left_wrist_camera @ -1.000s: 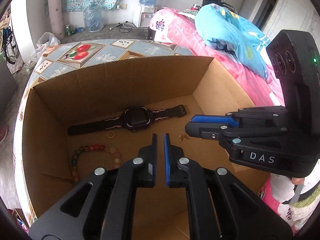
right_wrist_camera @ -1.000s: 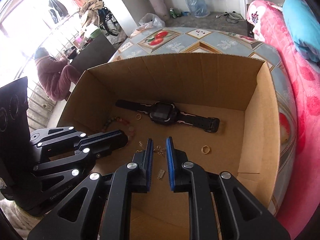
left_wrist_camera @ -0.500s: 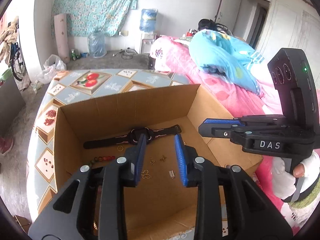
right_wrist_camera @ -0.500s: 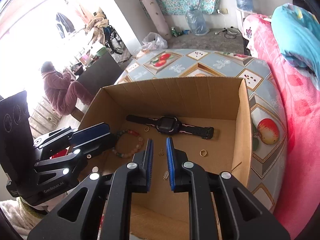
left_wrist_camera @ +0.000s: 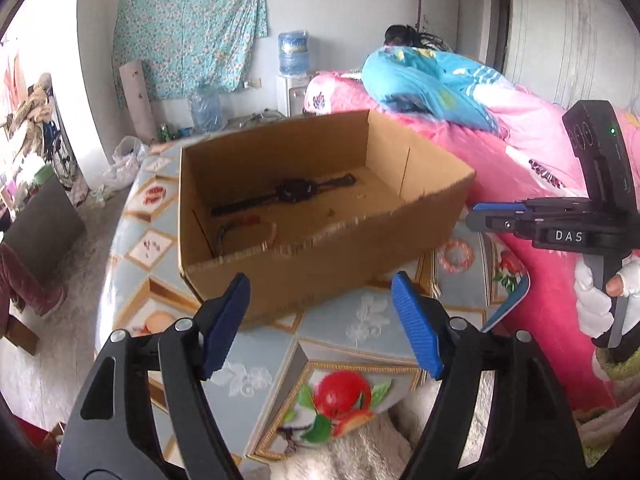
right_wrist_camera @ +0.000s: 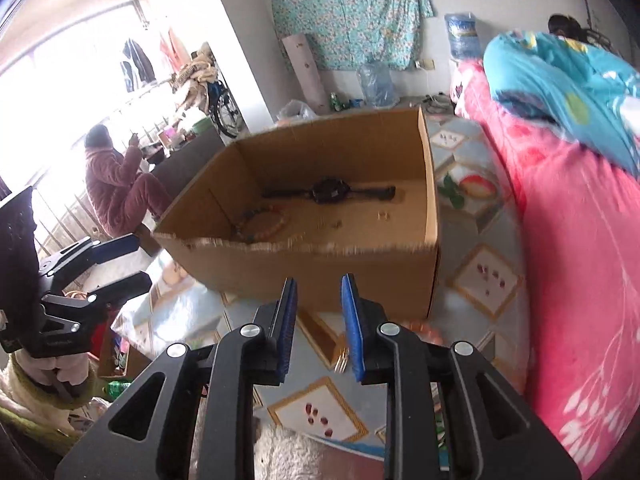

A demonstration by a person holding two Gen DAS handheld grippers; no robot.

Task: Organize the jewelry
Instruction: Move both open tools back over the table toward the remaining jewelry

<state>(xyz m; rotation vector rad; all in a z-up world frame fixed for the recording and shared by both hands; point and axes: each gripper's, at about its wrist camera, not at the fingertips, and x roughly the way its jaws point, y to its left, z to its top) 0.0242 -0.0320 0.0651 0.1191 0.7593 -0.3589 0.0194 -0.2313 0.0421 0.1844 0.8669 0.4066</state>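
Where lying on the floor of the open brown cardboard box [left_wrist_camera: 320, 256], black wristwatch [left_wrist_camera: 294, 191] long axis left-right; beaded bracelet [right_wrist_camera: 262, 222] beside, blurred. Left gripper [left_wrist_camera: 320, 322] wide open, empty; right gripper [right_wrist_camera: 318, 324] narrowly parted, empty.

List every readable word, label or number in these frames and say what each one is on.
"DAS": white letters on the side of the right gripper, seen from the left wrist view.
Water jug label: blue with print, too blurred to read.
Left gripper body lettering, in the right wrist view: too small and cut off to read.
Nothing else legible.
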